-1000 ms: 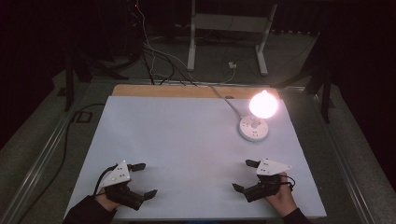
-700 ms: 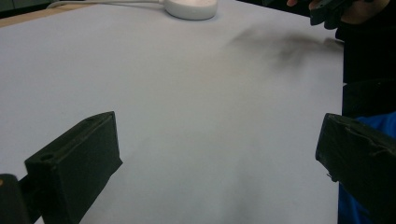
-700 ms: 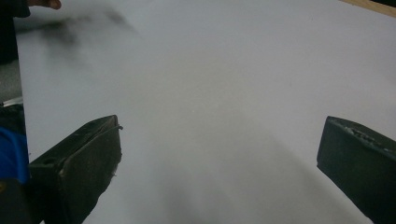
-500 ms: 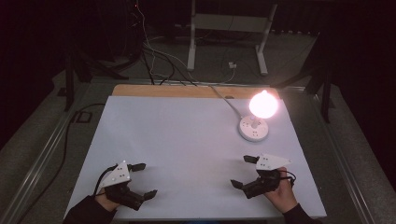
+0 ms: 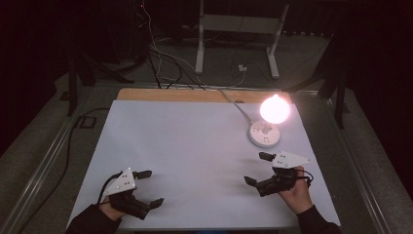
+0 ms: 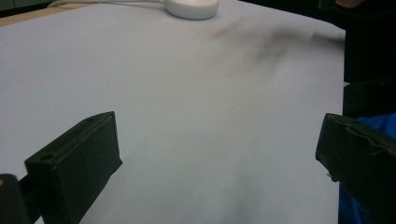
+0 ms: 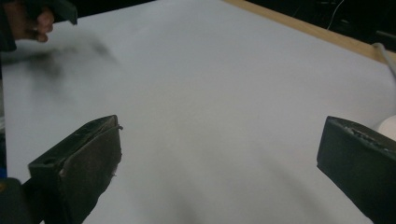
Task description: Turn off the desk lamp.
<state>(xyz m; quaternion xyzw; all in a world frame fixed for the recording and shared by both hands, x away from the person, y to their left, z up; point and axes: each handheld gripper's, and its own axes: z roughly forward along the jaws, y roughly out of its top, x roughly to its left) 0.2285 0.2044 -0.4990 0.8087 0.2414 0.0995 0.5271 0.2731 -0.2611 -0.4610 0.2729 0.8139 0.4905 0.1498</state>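
At the left of the high view, the left gripper [image 5: 147,187] sits low over the near-left part of the white sheet [image 5: 195,146], held by a hand [image 5: 111,210] that comes in from the bottom edge; its jaws stand wide apart with nothing between them, and its own view confirms the gap, with bare sheet showing between the two black jaws. The sheet covers most of the table [image 5: 160,94], whose wooden edge shows as a strip along the far side. Farther right, near the far-right corner of the sheet, a small lamp [image 5: 265,132] stands on a round white base, its lit bulb glowing bright, and a white cord [image 5: 234,100] runs from it toward the far edge. Just in front of the lamp, the right gripper [image 5: 258,168] is held by the other hand [image 5: 297,195] above the near-right part of the sheet, jaws likewise spread and empty. In the right gripper view a pale shape at the right edge is probably the lamp base, though it is too cropped to be sure.
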